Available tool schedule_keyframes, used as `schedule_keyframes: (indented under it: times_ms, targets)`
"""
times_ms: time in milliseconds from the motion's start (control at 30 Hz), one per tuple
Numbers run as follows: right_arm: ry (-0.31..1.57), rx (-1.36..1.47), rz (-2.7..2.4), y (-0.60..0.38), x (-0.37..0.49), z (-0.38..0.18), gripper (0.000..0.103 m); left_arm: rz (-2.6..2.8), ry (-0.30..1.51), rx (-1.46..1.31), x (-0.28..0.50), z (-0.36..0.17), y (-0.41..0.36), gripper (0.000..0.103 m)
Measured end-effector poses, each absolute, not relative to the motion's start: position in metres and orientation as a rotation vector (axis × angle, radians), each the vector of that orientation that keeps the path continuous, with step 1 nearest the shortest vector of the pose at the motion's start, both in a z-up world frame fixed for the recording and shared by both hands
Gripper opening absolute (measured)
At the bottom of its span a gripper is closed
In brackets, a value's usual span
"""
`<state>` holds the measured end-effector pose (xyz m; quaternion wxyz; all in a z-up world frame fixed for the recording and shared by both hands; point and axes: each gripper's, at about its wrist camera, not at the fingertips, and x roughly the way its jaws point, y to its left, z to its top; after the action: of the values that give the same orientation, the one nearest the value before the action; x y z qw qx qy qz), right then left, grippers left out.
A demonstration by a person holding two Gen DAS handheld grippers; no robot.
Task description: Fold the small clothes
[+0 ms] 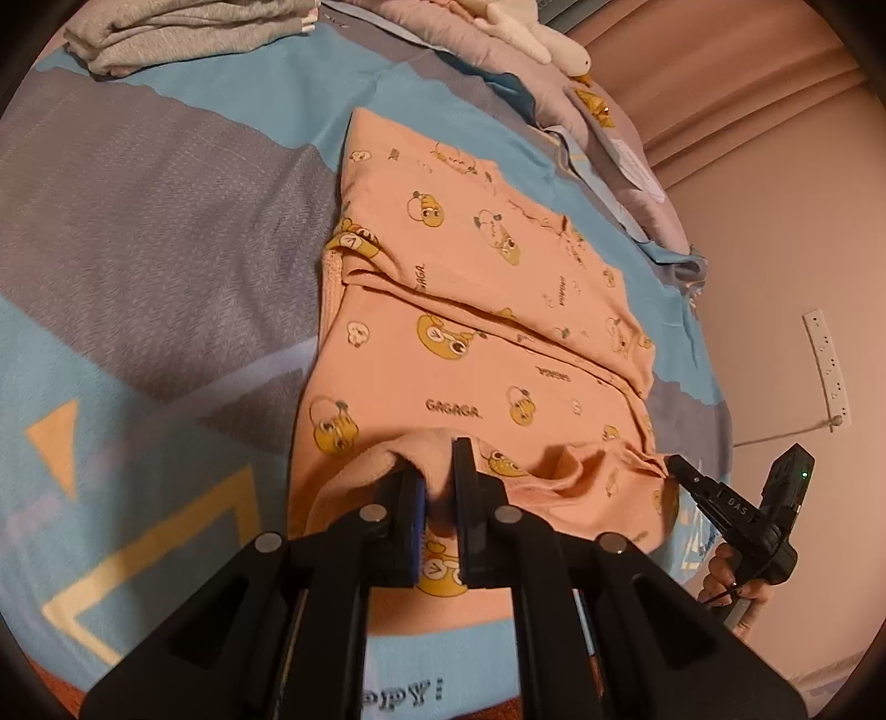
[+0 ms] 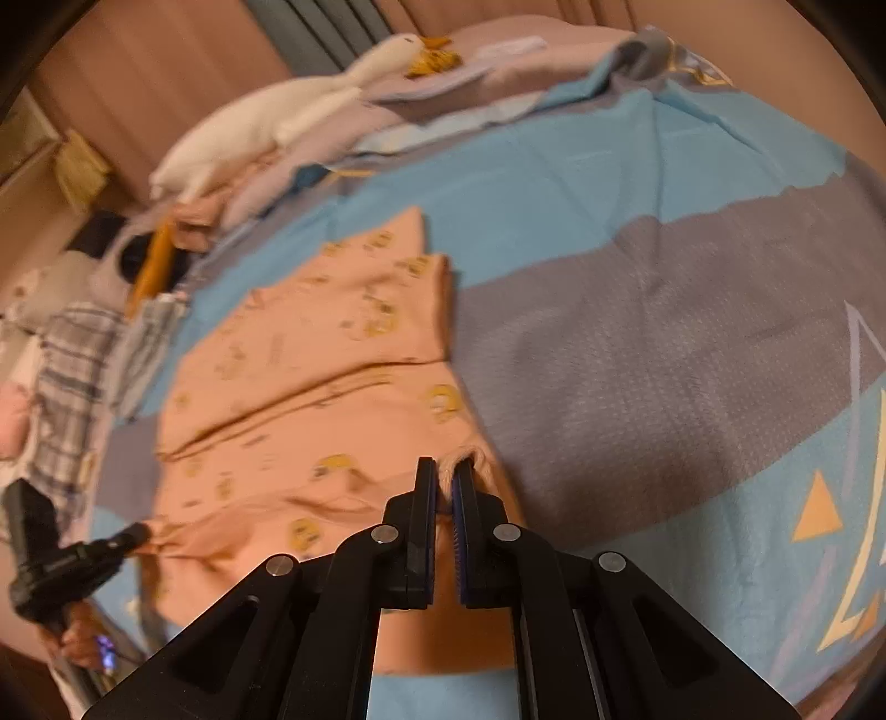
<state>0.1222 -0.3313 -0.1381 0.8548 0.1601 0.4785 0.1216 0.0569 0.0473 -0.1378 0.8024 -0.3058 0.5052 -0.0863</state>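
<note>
Both fingers of the left gripper (image 1: 440,487) are clenched on a bunched fold of the peach garment (image 1: 476,310), the cloth puffing up between and around their tips. The right gripper (image 2: 441,487) likewise pinches the same garment's edge, a small ribbed tuck of fabric caught between its nearly touching pads. Beyond the left fingers the garment stretches away flat over the blue and grey bedsheet (image 1: 166,232), printed with yellow cartoon faces and lettering, with one panel already folded across its middle. To the right of the left fingers, the right gripper shows again, gripping the garment's other near corner, with the person's hand (image 1: 731,576) wrapped around its handle below. Ahead of the right fingers the view is blurred, so the print there is hard to read, but the garment seems to lie with a crease running across it. Far beyond the left fingers and off to the left sits a stack of folded grey clothes (image 1: 183,33). Well past the right fingers, to the left, a white stuffed goose (image 2: 288,111) lies by the pillows.
</note>
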Motion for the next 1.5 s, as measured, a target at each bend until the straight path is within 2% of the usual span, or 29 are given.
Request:
schedule_keyframes:
  times_ms: [233, 300, 367, 400, 567, 767, 800, 867, 900, 933, 1267, 1500]
  targets:
    - [1.027, 0.348, 0.240, -0.335, 0.129, -0.143, 0.006, -0.182, 1.116, -0.644, 0.067, -0.144, 0.050, 0.010]
    - [1.024, 0.357, 0.232, -0.337, 0.130, -0.142, 0.006, -0.187, 1.103, -0.648, 0.068, -0.140, 0.052, 0.015]
    - [1.016, 0.377, 0.233, -0.339, 0.131, -0.140, 0.006, -0.182, 1.083, -0.648, 0.068, -0.135, 0.054, 0.033]
    - [1.004, 0.384, 0.237, -0.341, 0.130, -0.137, 0.007, -0.177, 1.069, -0.647, 0.068, -0.131, 0.055, 0.035]
    - [0.960, 0.321, 0.174, -0.343, 0.128, -0.126, 0.006, -0.167, 1.017, -0.646, 0.064, -0.119, 0.067, 0.035]
    - [0.952, 0.289, 0.123, -0.350, 0.120, -0.119, 0.007, -0.174, 1.035, -0.588, 0.063, -0.121, 0.071, 0.033]
    - [0.960, 0.288, 0.124, -0.350, 0.119, -0.119, 0.010, -0.178, 1.038, -0.571, 0.063, -0.121, 0.071, 0.033]
    - [0.977, 0.289, 0.127, -0.348, 0.118, -0.122, 0.023, -0.196, 1.041, -0.546, 0.065, -0.124, 0.068, 0.034]
    - [0.982, 0.285, 0.127, -0.346, 0.118, -0.123, 0.032, -0.206, 1.045, -0.536, 0.066, -0.125, 0.067, 0.034]
    - [0.987, 0.277, 0.127, -0.343, 0.117, -0.124, 0.034, -0.215, 1.047, -0.528, 0.067, -0.126, 0.066, 0.034]
    - [1.087, 0.142, 0.089, -0.319, 0.131, -0.148, 0.035, -0.257, 1.096, -0.466, 0.090, -0.146, 0.054, 0.035]
    - [1.094, 0.169, 0.102, -0.323, 0.133, -0.150, 0.035, -0.276, 1.112, -0.446, 0.097, -0.154, 0.056, 0.035]
